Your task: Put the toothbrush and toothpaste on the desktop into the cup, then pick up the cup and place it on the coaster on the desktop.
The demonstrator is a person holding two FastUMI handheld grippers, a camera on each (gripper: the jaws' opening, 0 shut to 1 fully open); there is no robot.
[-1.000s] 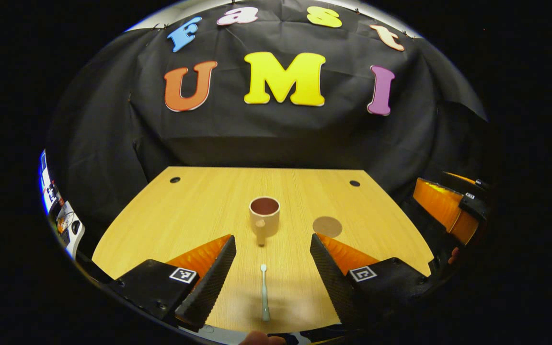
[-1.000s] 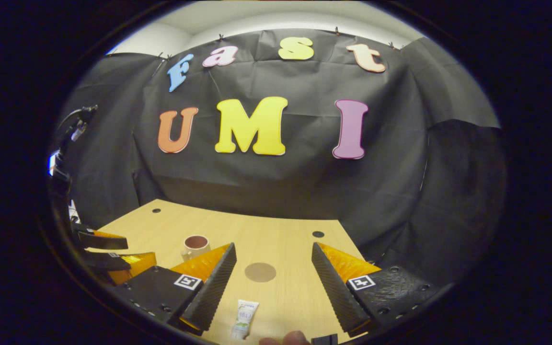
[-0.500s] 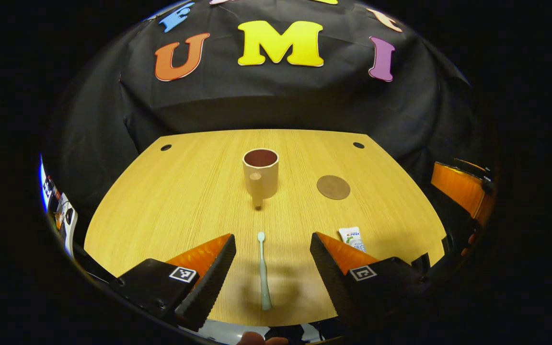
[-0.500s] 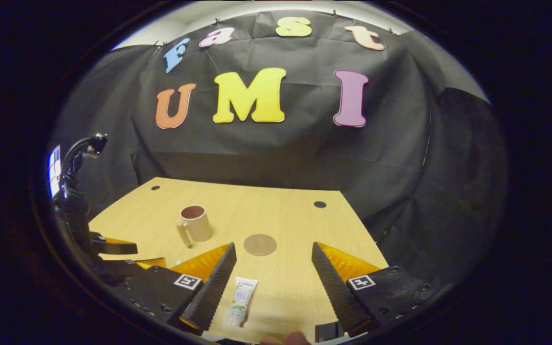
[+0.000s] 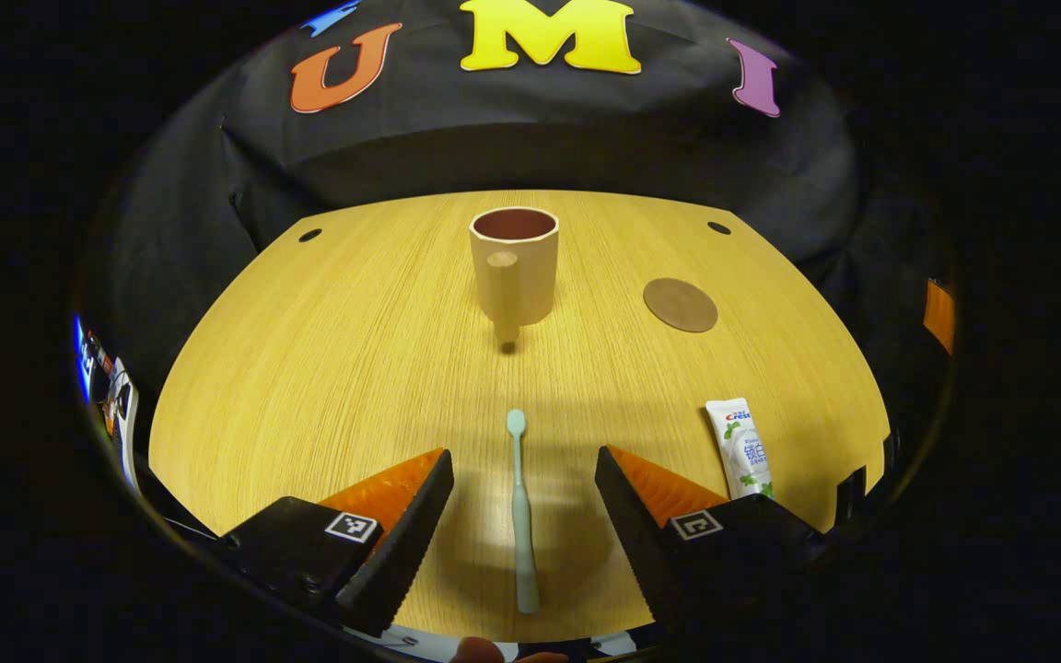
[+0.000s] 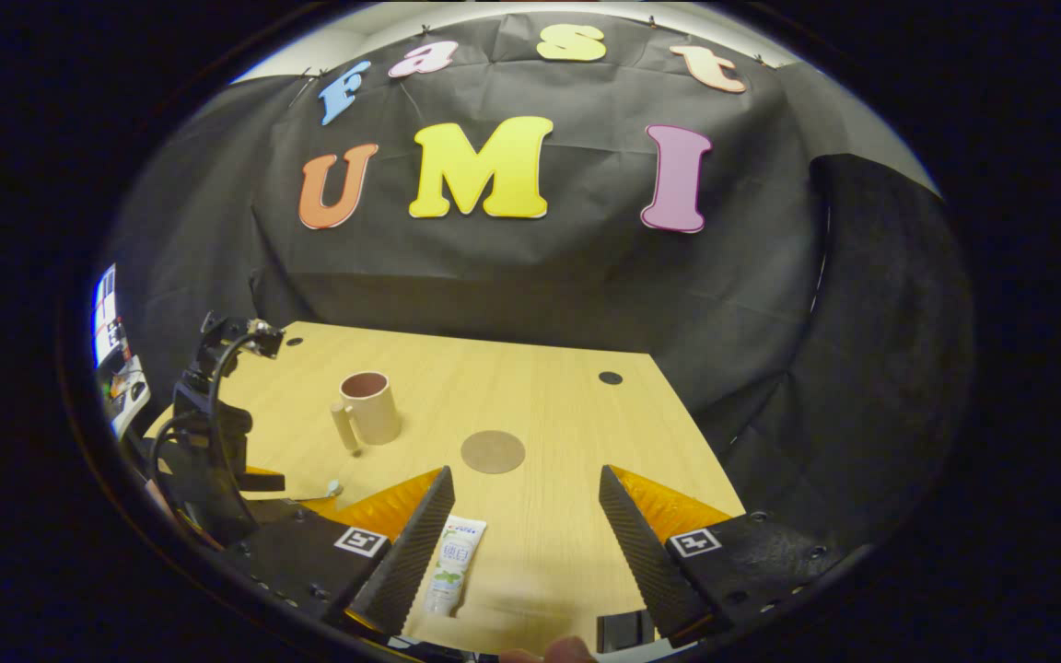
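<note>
Left gripper (image 5: 523, 493): released, fingers spread wide, hovering low over the near edge of the surface (image 5: 328, 368). Toothbrush (image 5: 521, 506) flat on the surface straight ahead, right between the two fingers, touched by neither. Long axis in line with the gripper's own forward direction, head at the far end, handle end nearest the camera. Fingers therefore set across the handle, one on each side; judged fit for a straight drop and squeeze with no turn of the wrist. Cup (image 5: 514, 273) further ahead on the same line, upright, open mouth up, handle toward the gripper, nothing seen inside. Coaster (image 5: 680, 305) bare, ahead and to the right of the cup.

Right gripper (image 6: 526, 543): also released, fingers wide. Toothpaste (image 6: 455, 577) flat on the surface just inside its left finger, well off centre, long axis nearly forward with a slight tilt. Judged to need a small shift left before closing.

Left gripper nearer the toothbrush, right gripper nearer the toothpaste (image 5: 740, 449).

Left gripper view: whole toothbrush length, cup interior. Right gripper view: other gripper's body off to the left, toothbrush (image 6: 314, 493) as a mere sliver beside it, cup (image 6: 367, 409) and coaster (image 6: 493, 451) ahead and left.
</note>
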